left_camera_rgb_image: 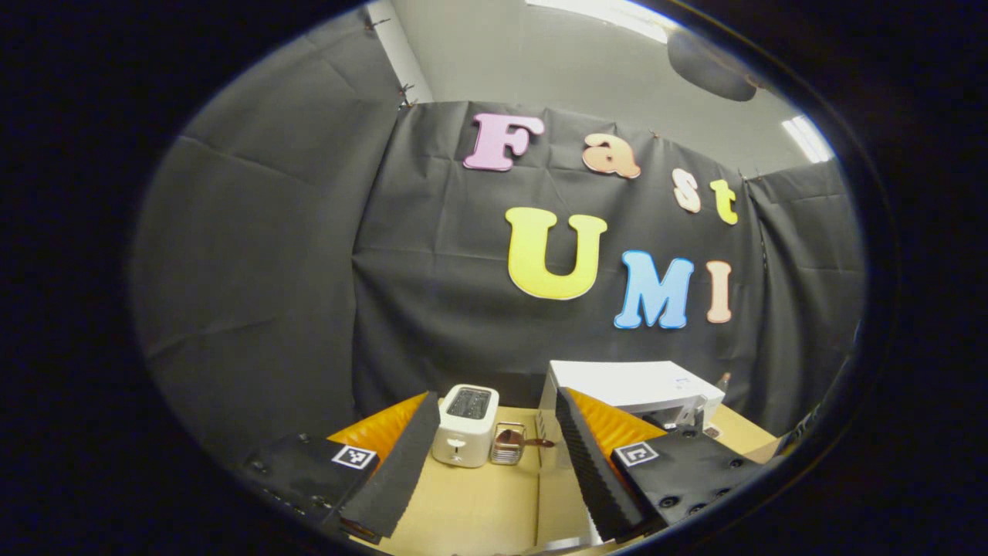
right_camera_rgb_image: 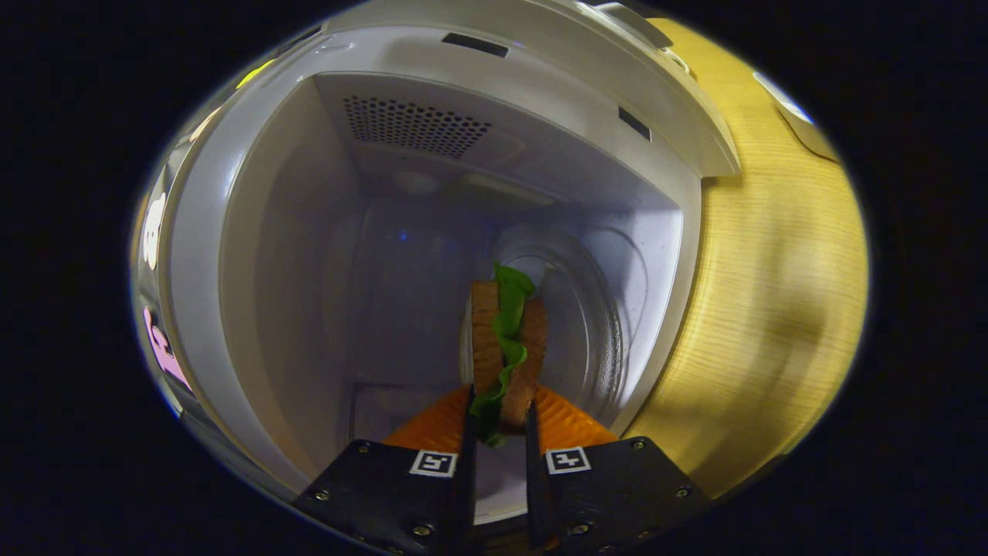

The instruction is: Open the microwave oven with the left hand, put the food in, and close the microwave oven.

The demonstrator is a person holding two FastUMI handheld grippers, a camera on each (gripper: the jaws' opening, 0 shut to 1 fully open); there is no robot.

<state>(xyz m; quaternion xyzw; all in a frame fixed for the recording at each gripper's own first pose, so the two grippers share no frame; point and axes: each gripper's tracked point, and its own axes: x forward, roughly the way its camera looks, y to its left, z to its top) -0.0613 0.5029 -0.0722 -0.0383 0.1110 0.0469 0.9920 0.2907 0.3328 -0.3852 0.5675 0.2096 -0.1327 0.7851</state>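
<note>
The right gripper (right_camera_rgb_image: pixel 498 432) pinches a sandwich (right_camera_rgb_image: pixel 505 347) inside the open microwave (right_camera_rgb_image: pixel 231 232), its lower end hidden between the fingers. The left gripper (left_camera_rgb_image: pixel 494 463) hangs wide apart, empty, above the tabletop (left_camera_rgb_image: pixel 471 502), masking part of the microwave's front.

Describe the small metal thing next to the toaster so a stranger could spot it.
On the wooden table, left of the white microwave, stands a white toaster. Just right of it sits a small wire rack with a brownish piece in it, the one shiny openwork item there.
</note>
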